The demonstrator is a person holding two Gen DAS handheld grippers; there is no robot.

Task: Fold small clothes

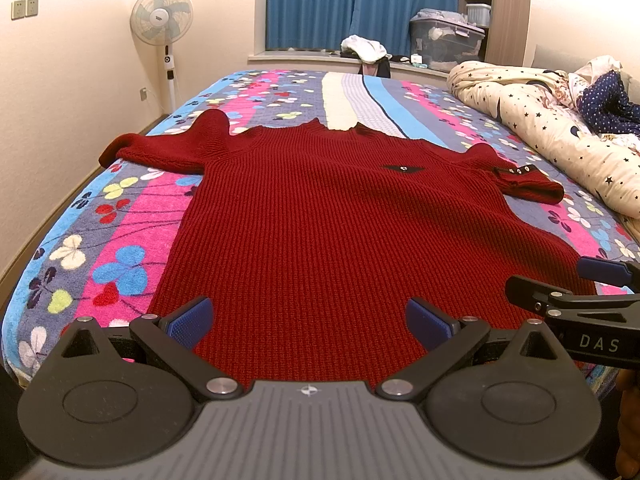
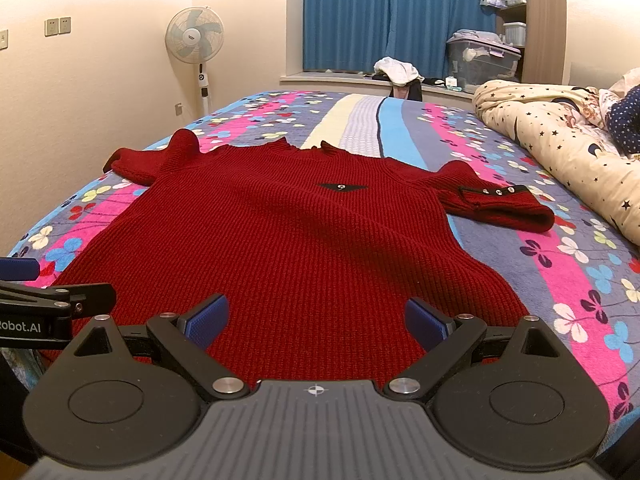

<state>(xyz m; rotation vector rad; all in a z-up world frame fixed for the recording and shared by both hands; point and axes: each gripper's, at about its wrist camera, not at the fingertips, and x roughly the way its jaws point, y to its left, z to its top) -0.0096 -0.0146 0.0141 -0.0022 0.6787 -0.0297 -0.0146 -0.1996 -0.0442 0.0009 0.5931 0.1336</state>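
Red sweater lies flat on bed, left hand-held gripper and right hand-held gripper both released at hem; pinch hem corners evenly before folding.

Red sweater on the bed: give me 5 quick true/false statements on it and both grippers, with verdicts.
1. The red sweater lies spread flat on the floral bedspread. True.
2. The left gripper is shut on the hem. False: its jaws stand open, nothing between them.
3. The right gripper is open, at the hem end. True.
4. Both sleeves are already folded across the chest. False: the left-side sleeve and the buttoned sleeve lie out to the sides.
5. The standing fan sits on the bed. False: it stands on the floor by the wall.
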